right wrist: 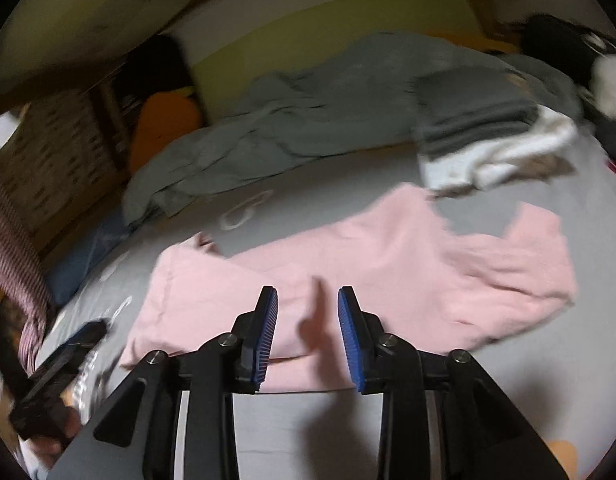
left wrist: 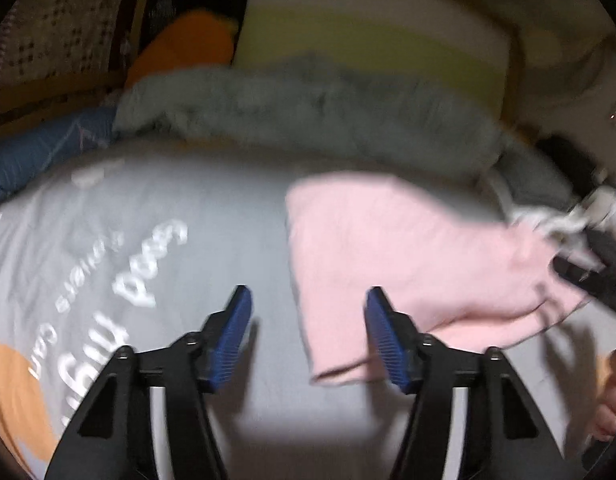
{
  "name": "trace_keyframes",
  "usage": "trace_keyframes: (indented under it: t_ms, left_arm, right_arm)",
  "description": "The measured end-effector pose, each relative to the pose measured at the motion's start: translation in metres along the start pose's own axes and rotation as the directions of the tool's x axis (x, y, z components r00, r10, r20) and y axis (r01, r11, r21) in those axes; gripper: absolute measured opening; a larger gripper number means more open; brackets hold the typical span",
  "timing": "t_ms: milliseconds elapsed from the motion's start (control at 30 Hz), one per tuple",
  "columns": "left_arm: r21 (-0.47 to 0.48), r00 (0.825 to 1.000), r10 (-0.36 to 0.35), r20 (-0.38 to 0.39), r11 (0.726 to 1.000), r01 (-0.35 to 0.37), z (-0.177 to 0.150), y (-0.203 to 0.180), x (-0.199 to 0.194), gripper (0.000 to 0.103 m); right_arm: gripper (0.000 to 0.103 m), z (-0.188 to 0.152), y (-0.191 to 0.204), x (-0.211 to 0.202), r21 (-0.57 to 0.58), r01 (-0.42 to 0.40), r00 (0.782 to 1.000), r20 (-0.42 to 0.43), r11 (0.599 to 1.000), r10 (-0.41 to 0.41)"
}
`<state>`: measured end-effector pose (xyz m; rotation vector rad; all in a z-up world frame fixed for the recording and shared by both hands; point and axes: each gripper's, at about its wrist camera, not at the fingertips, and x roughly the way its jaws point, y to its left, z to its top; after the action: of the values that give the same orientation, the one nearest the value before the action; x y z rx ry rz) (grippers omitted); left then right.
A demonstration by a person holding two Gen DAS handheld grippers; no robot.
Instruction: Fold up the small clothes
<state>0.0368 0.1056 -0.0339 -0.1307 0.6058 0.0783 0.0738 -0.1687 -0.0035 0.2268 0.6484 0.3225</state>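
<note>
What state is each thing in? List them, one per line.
Pink knit garment: spread flat on the bed, partly folded, not gripped.
Grey and white folded clothes: stacked at the far side.
Left tongs: open, empty.
Right tongs: open, empty, over the pink garment.

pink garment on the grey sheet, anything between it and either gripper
Nothing visible is in the way. The pink fabric garment lies flat on the grey printed bedsheet. The right gripper is open directly over it, and the left gripper is open at its near edge. The pile of folded clothes sits behind.
</note>
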Motion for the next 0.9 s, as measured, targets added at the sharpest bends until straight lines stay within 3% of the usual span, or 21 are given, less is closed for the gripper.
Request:
trace_keyframes:
  t_ms: [67, 133, 167, 333, 433, 500, 567, 600, 633, 667, 733, 800, 833, 900]
  left_arm:
    - [-0.003, 0.997, 0.021, -0.078, 1.000, -0.022, -0.007, 0.000, 0.015, 0.049]
    - [-0.014, 0.998, 0.014, -0.061, 1.000, -0.015, -0.007, 0.002, 0.011, 0.050]
    - [-0.016, 0.998, 0.011, -0.058, 1.000, -0.012, -0.007, 0.003, 0.010, 0.050]
    - [-0.034, 0.999, -0.015, -0.030, 0.999, 0.014, -0.011, 0.007, 0.006, 0.056]
    - [-0.041, 0.999, -0.030, -0.014, 0.999, 0.029, -0.011, 0.009, 0.003, 0.064]
    - [-0.038, 1.000, -0.026, -0.002, 0.999, 0.026, -0.009, 0.008, 0.001, 0.067]
    - [-0.024, 1.000, -0.013, 0.002, 1.000, 0.013, -0.010, 0.005, 0.001, 0.075]
    - [-0.015, 1.000, -0.004, -0.002, 1.000, 0.004, -0.010, 0.003, 0.002, 0.077]
    - [-0.007, 1.000, 0.004, -0.006, 1.000, -0.004, -0.010, 0.002, 0.003, 0.079]
    - [-0.003, 1.000, 0.011, -0.008, 1.000, -0.011, -0.010, 0.000, 0.004, 0.079]
    - [-0.004, 1.000, 0.016, -0.010, 1.000, -0.016, -0.010, 0.001, 0.005, 0.080]
    - [-0.011, 1.000, 0.018, -0.015, 1.000, -0.019, -0.010, 0.002, 0.006, 0.080]
    - [-0.014, 1.000, 0.018, -0.016, 1.000, -0.019, -0.010, 0.002, 0.006, 0.080]
    - [-0.015, 1.000, 0.019, -0.015, 1.000, -0.019, -0.010, 0.003, 0.006, 0.080]
  right_arm:
    - [0.032, -0.007, 0.013, 0.016, -0.077, 0.060, 0.996, -0.059, 0.995, -0.064]
    - [0.032, -0.017, 0.014, 0.033, -0.122, 0.150, 0.978, -0.131, 0.981, -0.165]
    - [0.032, -0.022, 0.010, 0.037, -0.111, 0.151, 0.975, -0.150, 0.982, -0.166]
    - [0.035, -0.012, -0.007, 0.013, -0.005, 0.149, 0.985, -0.089, 0.989, -0.149]
    - [0.061, -0.002, -0.025, -0.008, 0.082, 0.205, 0.979, -0.032, 0.975, -0.203]
    - [0.062, 0.005, -0.043, -0.019, 0.161, 0.235, 0.972, -0.009, 0.959, -0.237]
    - [0.063, 0.008, -0.069, -0.030, 0.281, 0.319, 0.945, -0.026, 0.905, -0.325]
    - [0.064, 0.006, -0.082, -0.032, 0.335, 0.408, 0.909, -0.067, 0.849, -0.411]
    - [0.064, 0.002, -0.097, -0.035, 0.392, 0.521, 0.848, -0.135, 0.758, -0.513]
    - [0.064, -0.008, -0.114, -0.040, 0.467, 0.528, 0.839, -0.156, 0.709, -0.522]
    - [0.064, -0.020, -0.135, -0.045, 0.576, 0.424, 0.892, -0.133, 0.699, -0.431]
    - [0.065, -0.016, -0.133, -0.051, 0.577, 0.361, 0.918, -0.080, 0.733, -0.388]
    - [0.065, -0.012, -0.132, -0.048, 0.578, 0.260, 0.955, -0.037, 0.773, -0.294]
    - [0.065, -0.014, -0.136, -0.034, 0.602, 0.152, 0.986, -0.042, 0.784, -0.159]
